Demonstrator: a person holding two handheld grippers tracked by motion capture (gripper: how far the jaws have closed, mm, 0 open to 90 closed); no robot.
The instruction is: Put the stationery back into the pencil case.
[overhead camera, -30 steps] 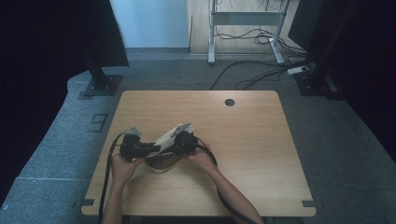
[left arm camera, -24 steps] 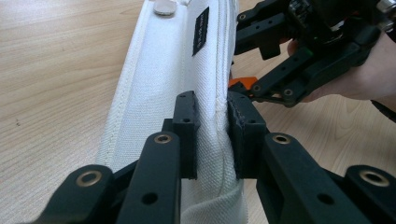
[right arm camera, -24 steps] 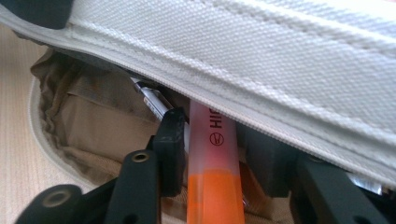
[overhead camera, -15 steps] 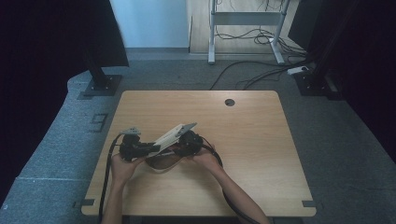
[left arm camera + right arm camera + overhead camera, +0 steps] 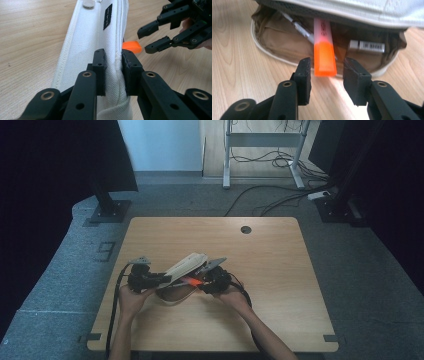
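A white fabric pencil case [image 5: 187,264] lies open at the table's front left, and my left gripper [image 5: 113,62] is shut on its raised flap [image 5: 87,50]. An orange highlighter [image 5: 324,50] sticks out of the tan inside of the case [image 5: 274,35]. My right gripper [image 5: 328,67] is open. Its jaws have just been closing, with the highlighter's orange cap between them and a gap on each side. In the high view the left gripper [image 5: 160,280] and right gripper [image 5: 202,282] face each other across the highlighter [image 5: 190,281].
Inside the case lie a white pen [image 5: 298,26] and a small white labelled stick [image 5: 367,46]. The wooden table [image 5: 280,270] has a cable hole [image 5: 245,229] at the back. Cables and desk legs stand on the floor beyond.
My right gripper has moved right, away from the case, and the orange highlighter now shows between it and the case. The left gripper has kept its hold on the flap.
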